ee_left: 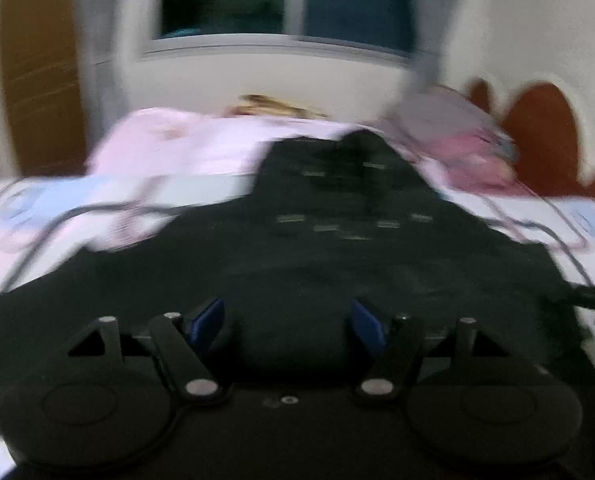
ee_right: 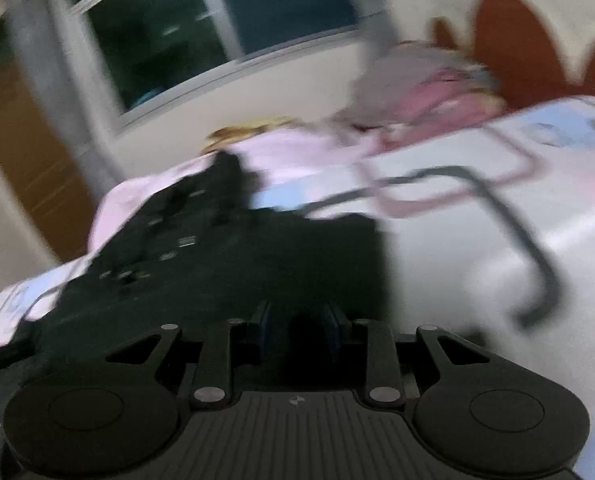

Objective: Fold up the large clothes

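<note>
A large black garment (ee_left: 337, 240) with small pale marks lies spread over the bed, stretching away from both grippers. In the left wrist view my left gripper (ee_left: 289, 312) has its blue pads (ee_left: 207, 318) wide apart just over the near hem; the cloth lies between them and they do not press it. In the right wrist view the same garment (ee_right: 257, 248) runs off to the left. My right gripper (ee_right: 297, 316) stands with its pads close together on a dark fold of that cloth at its near right edge. Both views are blurred.
The bed has a white and pink sheet (ee_left: 57, 216) with dark looping lines. A pile of pink and grey clothes (ee_left: 469, 152) lies at the far right by a red-brown headboard (ee_left: 545, 132). A window (ee_left: 281, 0) and a wooden door (ee_left: 37, 60) stand behind.
</note>
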Demonstrator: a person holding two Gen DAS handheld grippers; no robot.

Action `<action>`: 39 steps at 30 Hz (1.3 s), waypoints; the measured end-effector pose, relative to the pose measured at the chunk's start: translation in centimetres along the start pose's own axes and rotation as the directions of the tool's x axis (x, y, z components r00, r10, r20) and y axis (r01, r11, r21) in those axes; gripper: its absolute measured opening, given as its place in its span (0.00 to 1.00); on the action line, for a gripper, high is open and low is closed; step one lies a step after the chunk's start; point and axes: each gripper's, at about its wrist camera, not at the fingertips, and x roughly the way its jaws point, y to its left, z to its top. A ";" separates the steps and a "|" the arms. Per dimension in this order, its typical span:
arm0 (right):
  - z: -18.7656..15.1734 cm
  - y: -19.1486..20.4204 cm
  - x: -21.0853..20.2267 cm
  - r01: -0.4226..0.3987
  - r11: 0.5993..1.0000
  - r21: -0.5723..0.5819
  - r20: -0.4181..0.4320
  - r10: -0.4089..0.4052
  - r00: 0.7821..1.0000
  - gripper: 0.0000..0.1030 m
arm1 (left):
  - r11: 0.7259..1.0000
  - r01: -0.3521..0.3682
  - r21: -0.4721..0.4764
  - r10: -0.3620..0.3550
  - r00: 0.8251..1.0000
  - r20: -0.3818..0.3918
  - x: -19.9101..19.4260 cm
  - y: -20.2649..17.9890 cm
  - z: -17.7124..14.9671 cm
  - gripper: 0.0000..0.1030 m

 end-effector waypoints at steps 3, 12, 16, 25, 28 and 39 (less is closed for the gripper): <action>-0.1 2.9 4.1 -0.061 0.992 -0.108 -0.061 0.055 0.997 0.29 | 0.997 0.027 0.076 -0.024 0.999 -0.039 4.0 -4.1 1.1 0.66; 1.9 -7.0 6.1 0.096 0.993 -0.073 -0.103 -0.104 0.989 0.00 | 0.998 -0.017 0.061 0.026 0.988 -0.151 7.1 0.5 -1.0 0.66; 2.4 -6.5 5.8 0.113 0.983 -0.141 -0.111 -0.129 0.985 0.00 | 0.996 -0.048 0.069 0.057 0.988 -0.144 7.0 -0.3 -0.1 0.65; 1.6 -5.7 3.4 0.100 0.987 -0.123 -0.145 -0.117 0.982 0.43 | 0.998 -0.067 0.009 0.068 0.988 -0.135 5.1 1.6 -0.9 0.59; -0.2 -4.8 0.6 0.070 0.988 -0.141 -0.131 -0.089 0.987 0.43 | 1.000 -0.029 0.001 0.028 0.995 -0.097 2.7 0.9 -1.7 0.62; -1.4 -3.2 -2.7 0.103 0.989 -0.101 -0.114 -0.115 0.987 0.48 | 0.988 -0.114 -0.107 0.103 0.990 -0.097 -0.7 3.8 -4.0 0.90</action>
